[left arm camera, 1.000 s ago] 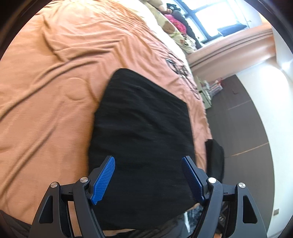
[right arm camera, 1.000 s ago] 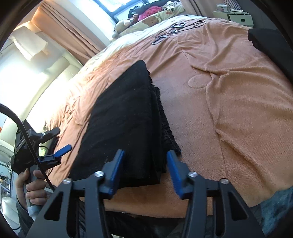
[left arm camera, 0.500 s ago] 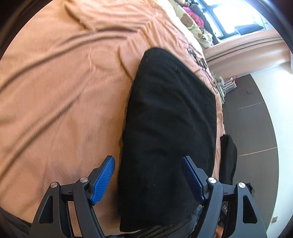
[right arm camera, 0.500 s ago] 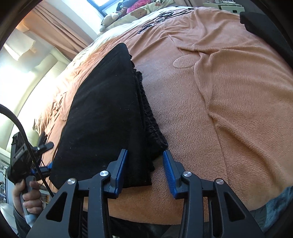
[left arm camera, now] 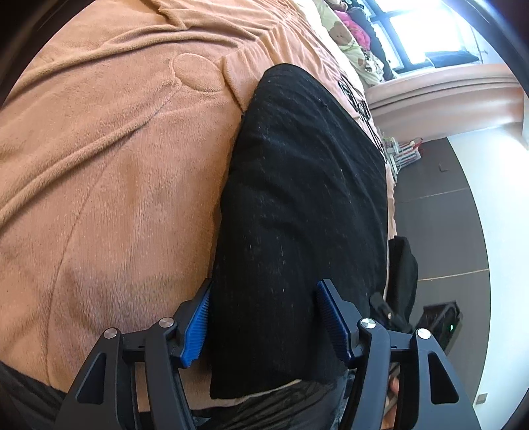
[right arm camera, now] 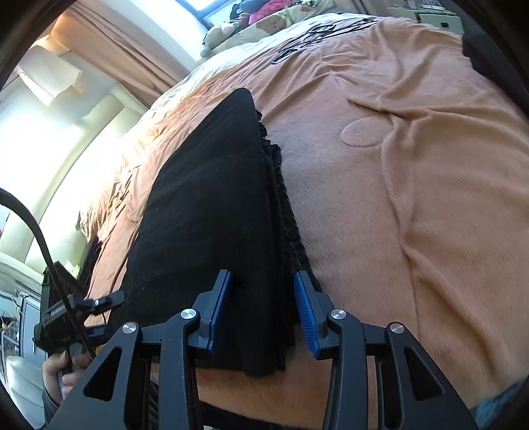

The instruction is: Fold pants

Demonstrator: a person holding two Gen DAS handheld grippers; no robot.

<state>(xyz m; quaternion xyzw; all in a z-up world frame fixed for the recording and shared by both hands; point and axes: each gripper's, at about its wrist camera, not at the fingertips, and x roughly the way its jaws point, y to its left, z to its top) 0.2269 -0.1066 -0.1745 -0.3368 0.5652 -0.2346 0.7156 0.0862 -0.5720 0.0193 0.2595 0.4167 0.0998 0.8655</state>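
Note:
The black pants [left arm camera: 304, 205] lie folded in a thick rectangle on the orange blanket [left arm camera: 109, 172] near the bed's front edge. My left gripper [left arm camera: 264, 322] is open, with its blue pads on either side of the near left corner of the stack. In the right wrist view the pants [right arm camera: 211, 211] show their layered right edge. My right gripper [right arm camera: 263, 312] is open but narrowed, with its pads on either side of that stacked edge at the near right corner. The left gripper and the hand that holds it [right arm camera: 66, 321] show at the lower left of that view.
The orange blanket [right arm camera: 413, 172] stretches far right and back. Pillows and soft toys [right arm camera: 264, 23] lie at the head of the bed under a bright window. A dark garment [left arm camera: 401, 274] hangs off the bed's edge over dark floor [left arm camera: 436, 231]. Black straps [right arm camera: 314, 33] lie on the far blanket.
Both grippers have moved forward onto the near corners of the pants. The right jaws have narrowed around the stacked edge. The left jaws have narrowed a little around the left corner.

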